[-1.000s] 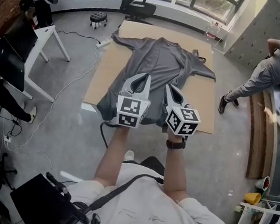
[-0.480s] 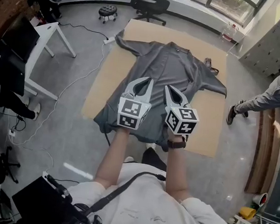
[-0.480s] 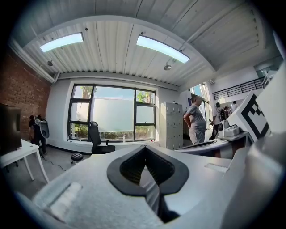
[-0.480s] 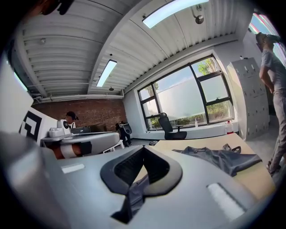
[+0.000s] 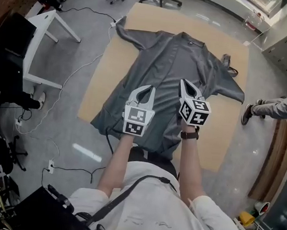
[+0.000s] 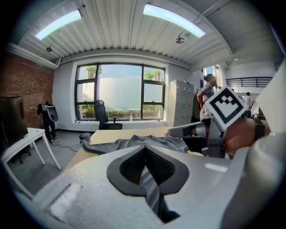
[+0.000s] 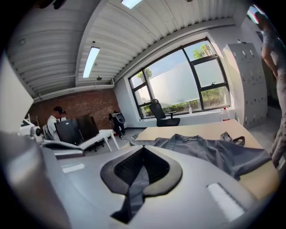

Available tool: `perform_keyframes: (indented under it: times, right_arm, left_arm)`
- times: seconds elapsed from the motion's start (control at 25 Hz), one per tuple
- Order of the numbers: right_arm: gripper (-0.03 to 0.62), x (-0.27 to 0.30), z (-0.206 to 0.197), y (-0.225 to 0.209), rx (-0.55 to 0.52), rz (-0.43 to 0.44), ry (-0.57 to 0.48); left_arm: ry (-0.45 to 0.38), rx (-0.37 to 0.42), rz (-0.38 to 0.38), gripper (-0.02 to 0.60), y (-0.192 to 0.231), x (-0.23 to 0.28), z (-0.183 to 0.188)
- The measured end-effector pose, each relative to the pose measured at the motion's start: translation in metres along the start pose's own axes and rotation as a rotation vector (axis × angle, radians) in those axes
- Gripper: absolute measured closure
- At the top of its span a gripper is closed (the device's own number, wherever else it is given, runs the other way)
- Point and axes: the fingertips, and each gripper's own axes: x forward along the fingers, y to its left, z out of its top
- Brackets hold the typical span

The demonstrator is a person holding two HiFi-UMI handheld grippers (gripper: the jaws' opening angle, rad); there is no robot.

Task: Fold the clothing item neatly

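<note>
Left gripper [image 5: 147, 88] is clamped on a pinch of the grey shirt [image 5: 175, 59], and the right gripper [image 5: 183, 83] is closed on it too. They're side by side at the near hem, likely to fold it up evenly. The shirt lies spread on the tan board [image 5: 147, 19] on the floor.

Bright daylight from window [image 6: 120, 91], ceiling strips [image 6: 174, 20]; fisheye-warped, dark-cornered edges.

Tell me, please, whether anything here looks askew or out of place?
Yes. The grey garment lies crooked on the tan board, and its near left corner seems to spill past the board's edge. The sleeve on the person's right is bunched, not flat. The left gripper and right gripper are shut on the near hem.
</note>
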Motion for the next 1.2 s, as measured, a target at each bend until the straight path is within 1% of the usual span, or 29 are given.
perform_keyframes:
  times: [0.08,0.12,0.24,0.36,0.48,0.64,0.72,0.88,1.04,1.12,1.16,1.2]
  right_arm:
    - [0.584,0.038,-0.012,-0.019,-0.055,-0.002,0.053]
    - [0.58,0.059,-0.018,-0.026,-0.068,0.015,0.08]
    - [0.577,0.115,-0.041,-0.046,-0.066,0.071,0.183]
    - [0.558,0.159,-0.064,-0.068,-0.113,0.062,0.274]
    - [0.515,0.204,-0.068,-0.085,-0.18,0.048,0.306]
    - [0.494,0.255,-0.076,-0.108,-0.242,0.0,0.338]
    - [0.48,0.272,-0.081,-0.119,-0.248,-0.03,0.352]
    - [0.467,0.297,-0.097,-0.127,-0.235,-0.052,0.384]
    - [0.479,0.305,-0.103,-0.127,-0.284,-0.097,0.388]
    - [0.519,0.306,-0.104,-0.125,-0.305,-0.1,0.382]
    - [0.58,0.305,-0.103,-0.124,-0.308,-0.099,0.377]
    - [0.58,0.303,-0.102,-0.123,-0.302,-0.094,0.369]
  left_arm:
    - [0.046,-0.024,0.01,0.58,0.011,0.007,-0.022]
    - [0.066,-0.039,0.016,0.579,0.018,0.011,-0.031]
    - [0.125,-0.079,0.029,0.579,0.036,0.015,-0.06]
    - [0.176,-0.114,0.05,0.579,0.048,0.015,-0.088]
    - [0.207,-0.14,0.059,0.579,0.057,0.022,-0.106]
    - [0.242,-0.157,0.064,0.578,0.063,0.037,-0.123]
    - [0.254,-0.165,0.054,0.578,0.061,0.047,-0.127]
    - [0.259,-0.158,0.022,0.578,0.054,0.07,-0.125]
    - [0.256,-0.161,0.005,0.578,0.051,0.085,-0.122]
    - [0.258,-0.16,0.0,0.578,0.05,0.089,-0.121]
    - [0.259,-0.157,-0.004,0.578,0.048,0.091,-0.12]
    - [0.26,-0.154,-0.008,0.579,0.047,0.093,-0.12]
